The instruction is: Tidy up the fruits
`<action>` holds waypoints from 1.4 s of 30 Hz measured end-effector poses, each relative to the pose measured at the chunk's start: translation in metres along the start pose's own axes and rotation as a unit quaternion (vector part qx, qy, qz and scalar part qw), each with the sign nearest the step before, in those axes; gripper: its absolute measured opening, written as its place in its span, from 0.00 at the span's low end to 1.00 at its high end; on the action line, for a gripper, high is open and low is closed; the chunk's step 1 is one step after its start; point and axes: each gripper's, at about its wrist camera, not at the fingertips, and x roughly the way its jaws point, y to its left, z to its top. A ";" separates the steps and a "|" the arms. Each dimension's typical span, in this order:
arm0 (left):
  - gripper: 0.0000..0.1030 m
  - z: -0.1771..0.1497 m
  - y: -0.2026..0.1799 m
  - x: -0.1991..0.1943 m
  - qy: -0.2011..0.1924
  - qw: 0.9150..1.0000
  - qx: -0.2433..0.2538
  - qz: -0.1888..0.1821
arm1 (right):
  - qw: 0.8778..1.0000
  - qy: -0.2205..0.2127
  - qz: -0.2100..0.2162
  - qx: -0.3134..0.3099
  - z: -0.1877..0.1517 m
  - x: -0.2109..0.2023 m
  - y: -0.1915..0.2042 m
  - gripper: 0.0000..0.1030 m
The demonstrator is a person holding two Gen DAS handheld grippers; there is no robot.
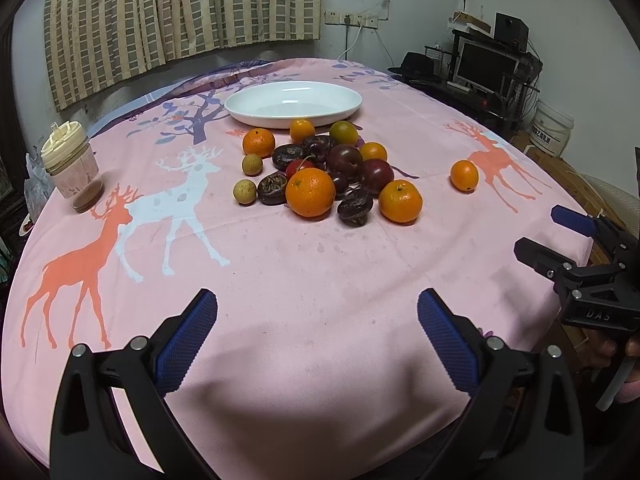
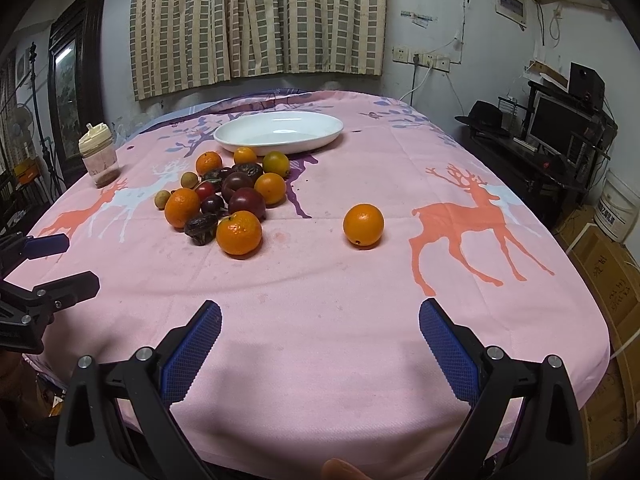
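A: Far left on your table, a lidded cup [image 1: 72, 168] stands upright on the pink deer cloth [image 1: 320, 280], well apart from the fruit.

B: And your left tongs [image 1: 318, 336]?

A: Spread wide, nothing between the pads, low over the near edge of the cloth. Fruit pile [image 1: 320, 172] sits mid-table: oranges, dark plums, two small tan round ones on its left side, a couple of wrinkly dark ones at the front. Biggest orange [image 1: 311, 192] is at the front of the heap, touching its neighbors.

B: Plate?

A: White plate [image 1: 293, 104] just behind the pile, holding no fruit.

B: Right side?

A: One lone orange [image 2: 363, 225] sits apart, right of the heap, near the orange deer print. Your right tongs [image 2: 320, 340] are also spread, gripping nothing, over the near edge.
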 end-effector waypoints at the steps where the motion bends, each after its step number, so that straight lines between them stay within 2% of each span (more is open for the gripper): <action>1: 0.96 0.000 0.000 0.000 0.000 1.000 0.000 0.000 | 1.000 0.000 0.000 -0.001 0.000 0.000 0.000 0.96; 42: 0.96 -0.001 -0.004 -0.003 -0.002 1.000 0.012 0.003 | 1.000 -0.002 0.005 -0.003 0.001 -0.003 0.001 0.96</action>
